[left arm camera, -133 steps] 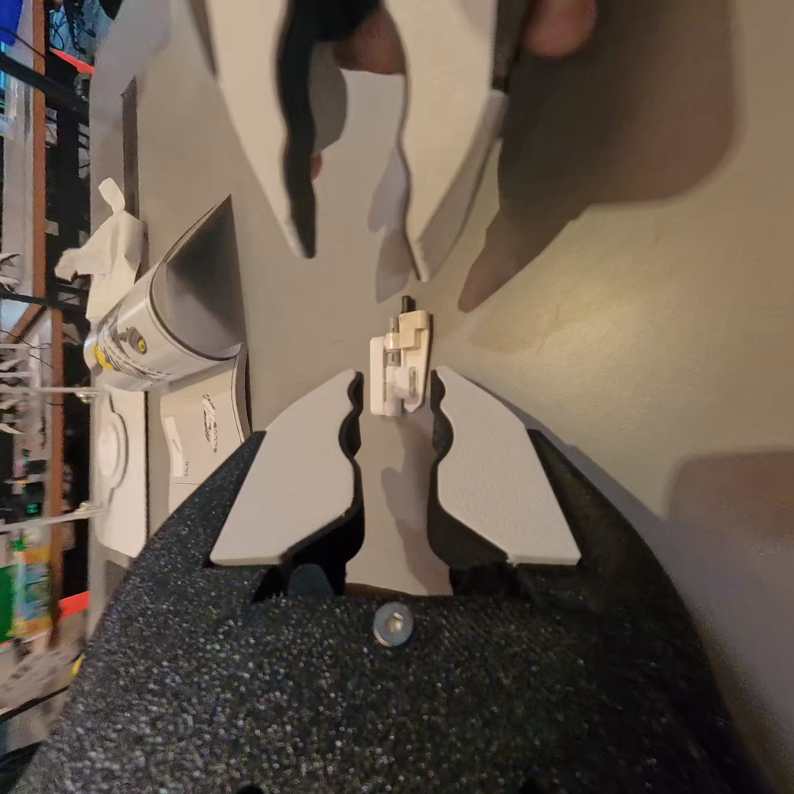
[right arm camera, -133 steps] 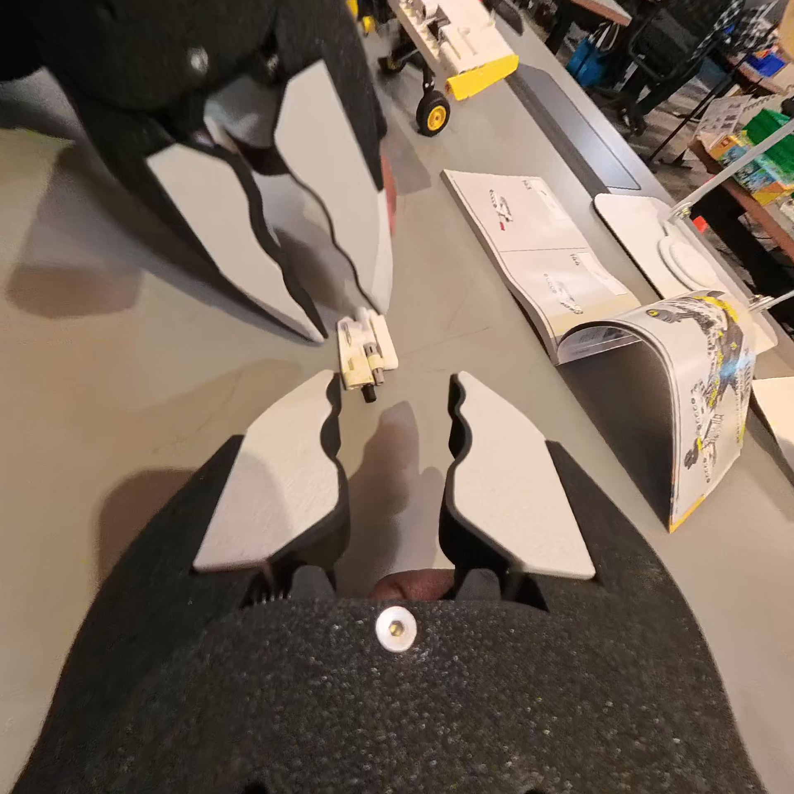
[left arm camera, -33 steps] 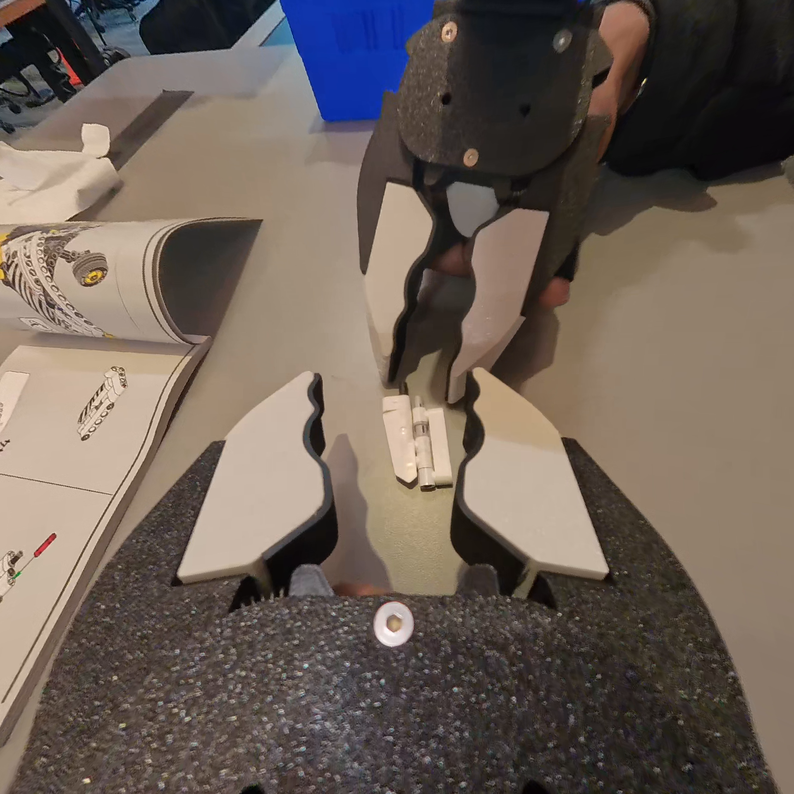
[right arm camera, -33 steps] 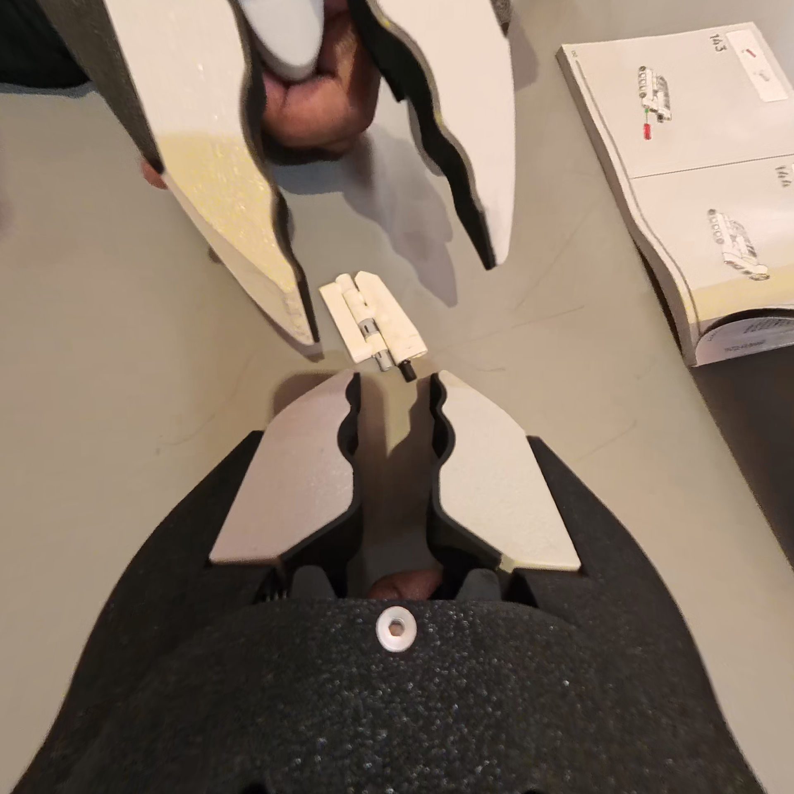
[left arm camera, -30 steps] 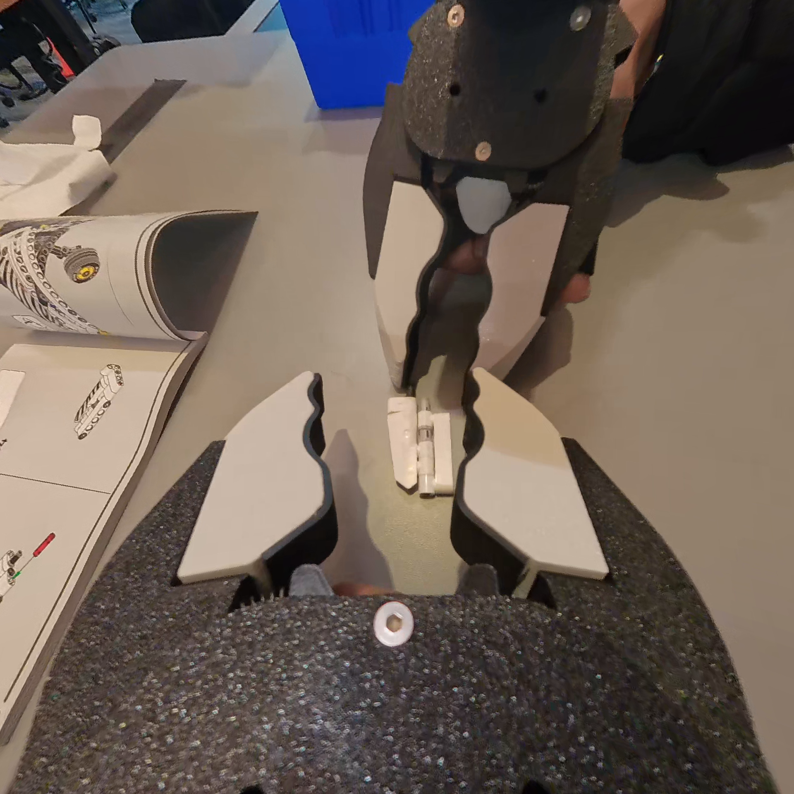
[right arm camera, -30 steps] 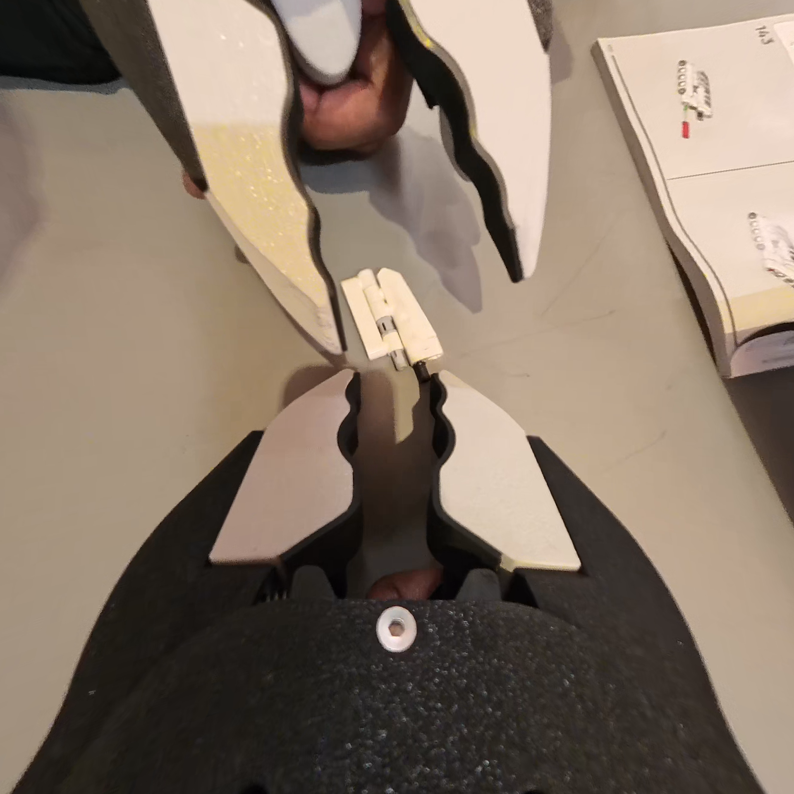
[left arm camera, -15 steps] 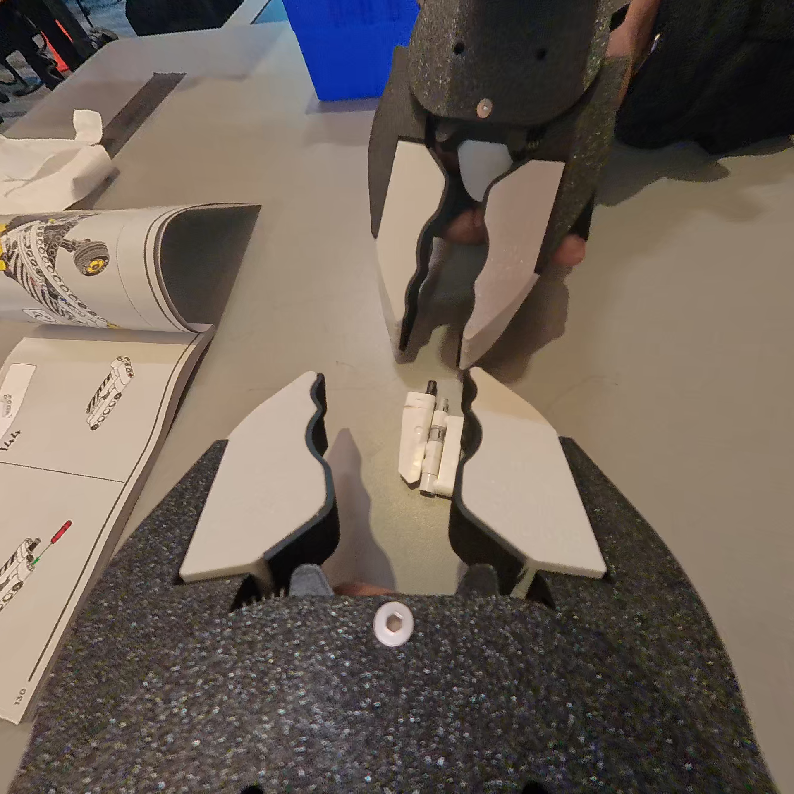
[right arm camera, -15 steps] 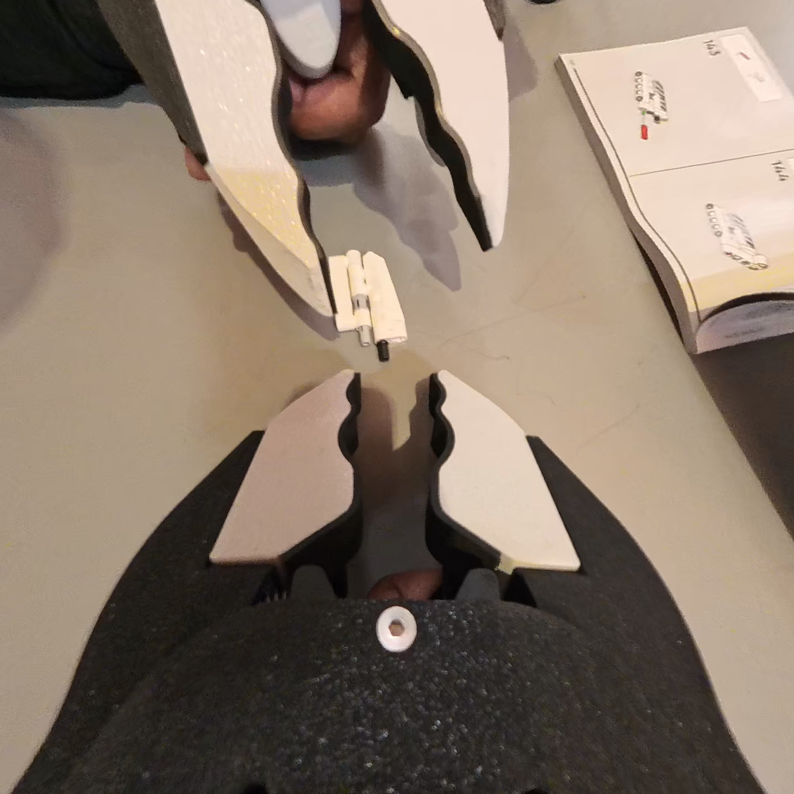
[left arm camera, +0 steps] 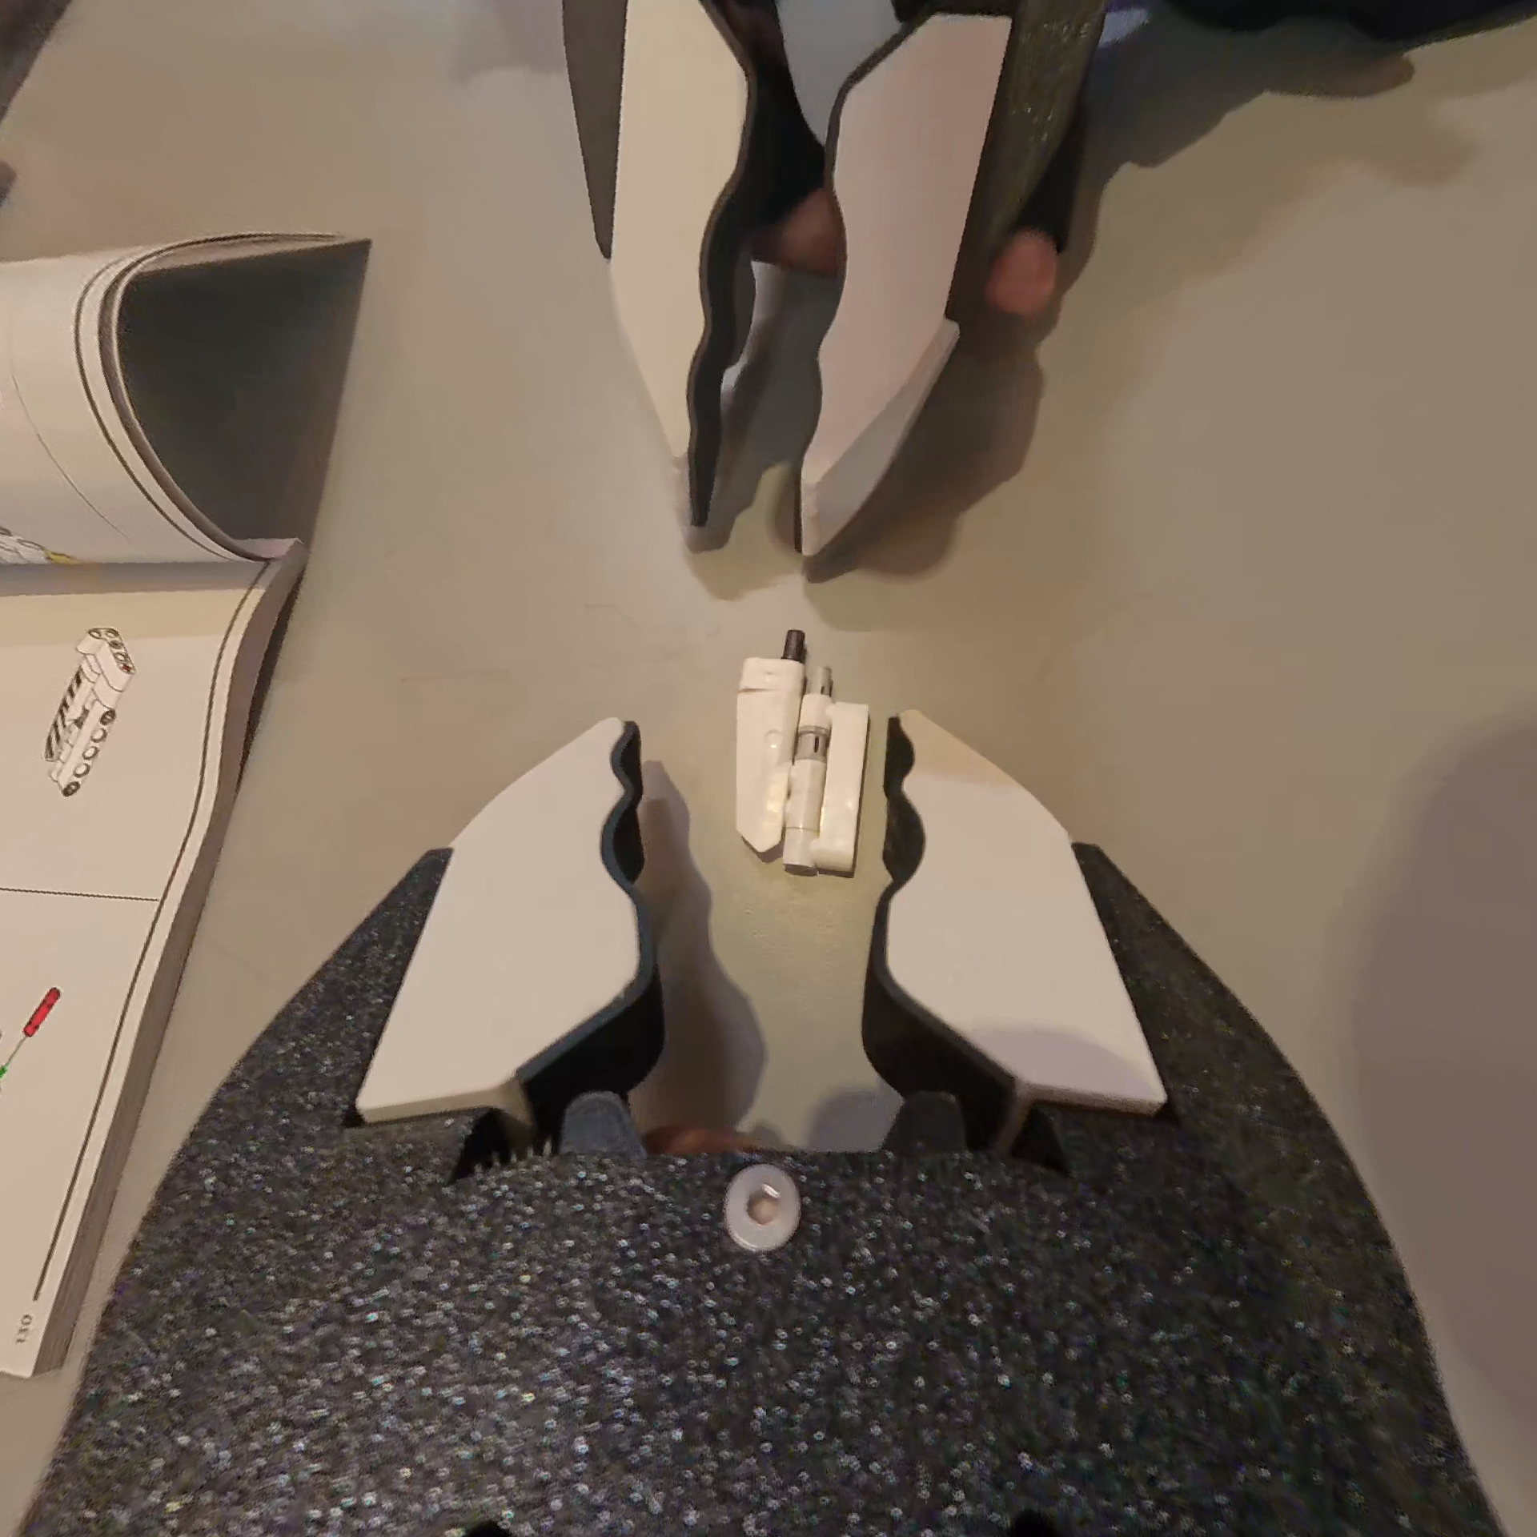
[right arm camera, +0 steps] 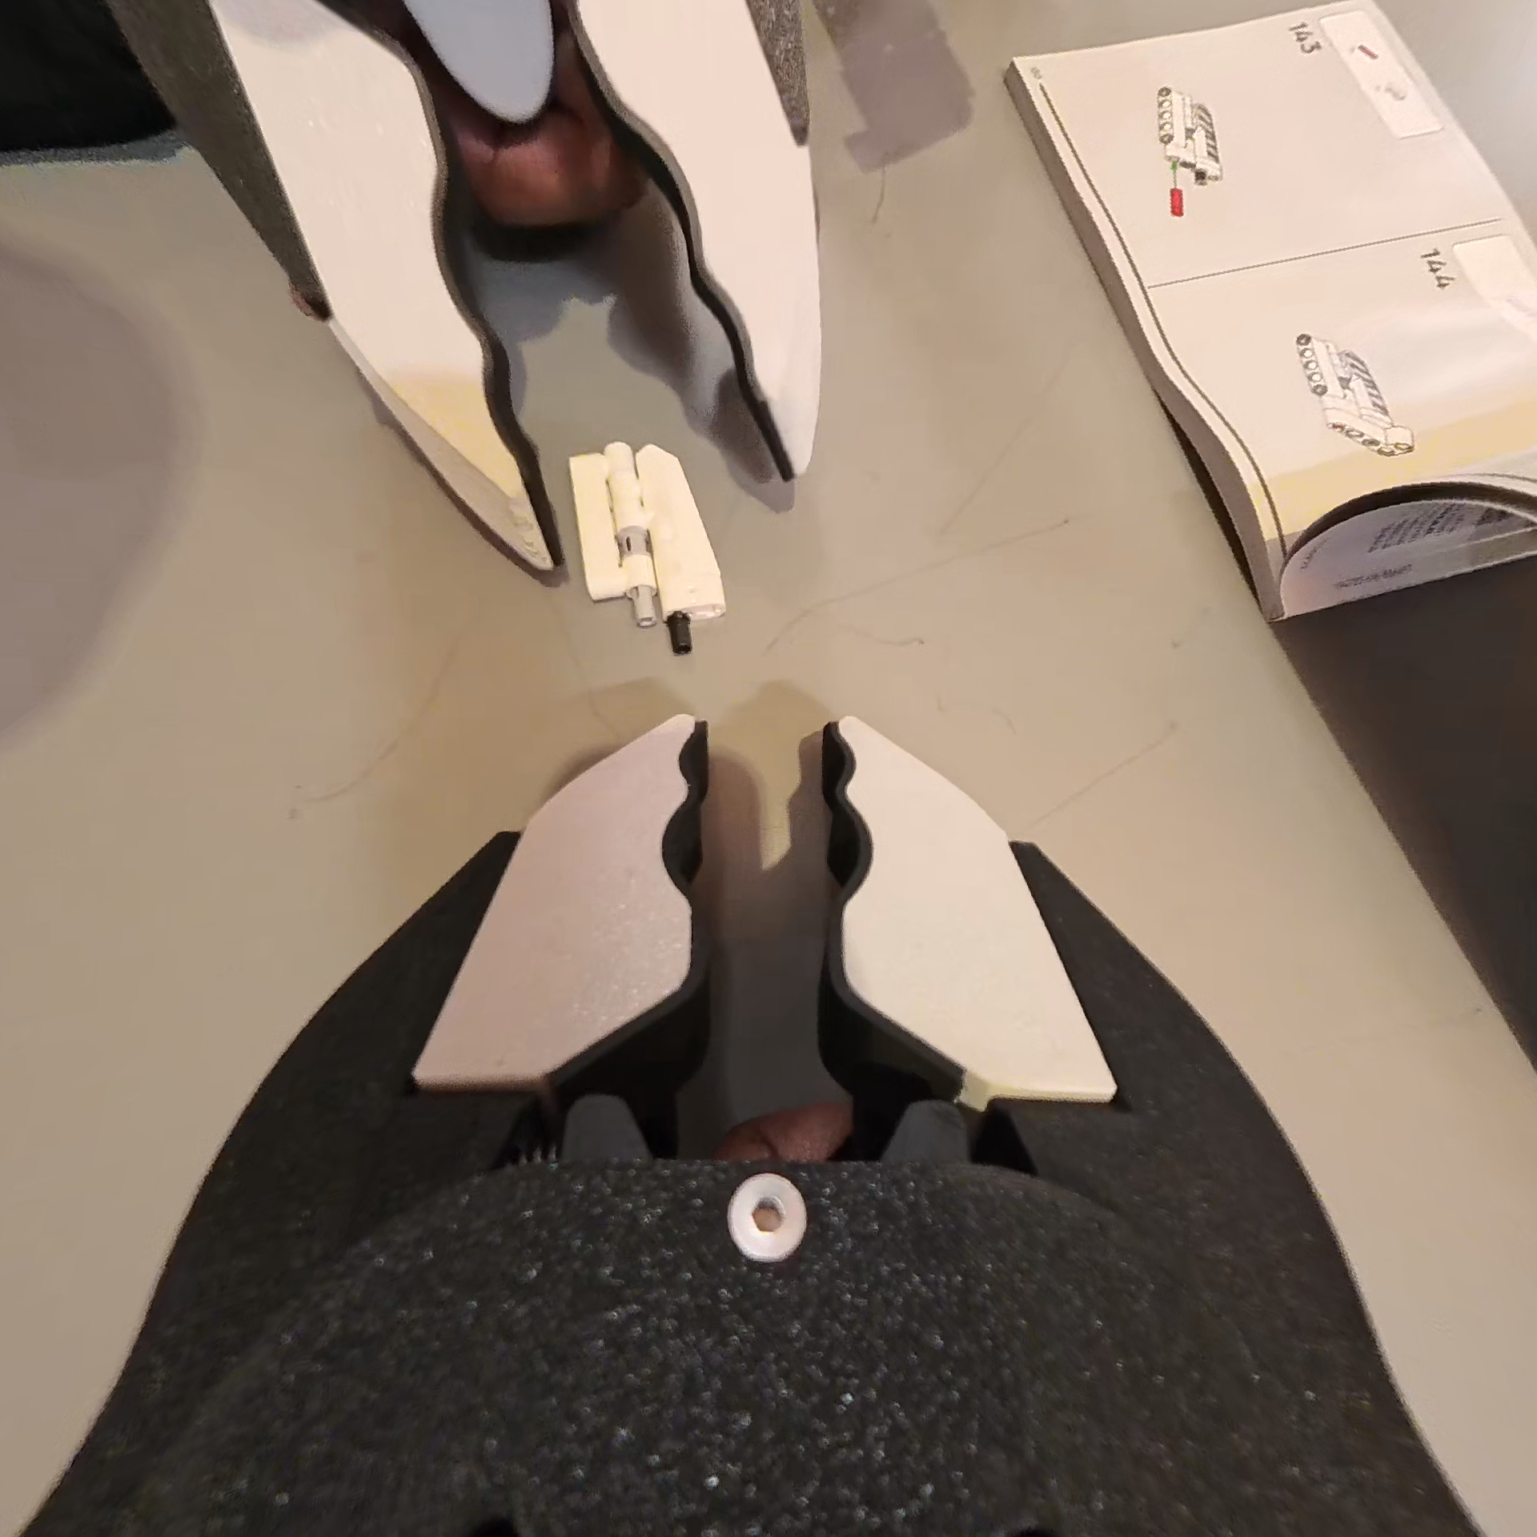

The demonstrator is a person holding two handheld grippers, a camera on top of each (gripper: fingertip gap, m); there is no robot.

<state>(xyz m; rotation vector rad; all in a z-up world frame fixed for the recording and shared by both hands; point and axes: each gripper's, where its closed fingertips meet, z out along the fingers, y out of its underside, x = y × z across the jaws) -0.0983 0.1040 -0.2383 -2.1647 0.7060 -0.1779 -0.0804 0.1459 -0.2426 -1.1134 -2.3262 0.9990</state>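
Half a second back the small white toy-brick assembly (left arm camera: 800, 769) — flat plates flanking a pale rod, with a short black pin at one end — leaned against the left gripper's (left arm camera: 761, 732) right finger; since then a sliver of grey tabletop (left arm camera: 1247, 748) has come between them, and the right gripper (right arm camera: 763, 732) has drawn further off from it. Now the assembly lies flat on the table between the left gripper's two white fingertips, nearer the right one, with neither pad pressing on it: those jaws stand wide apart with nothing clamped. Its black pin points at the right gripper, whose tips hang just beyond it with a narrow gap between them and only bare table showing through — not closed, holding nothing. Seen from the right wrist, the assembly (right arm camera: 644, 541) rests just beside one left fingertip (right arm camera: 532, 532), well clear of the right gripper's own tips. An open instruction booklet with printed build diagrams (left arm camera: 108, 748) lies at the left of the left gripper, its upper pages curling over.
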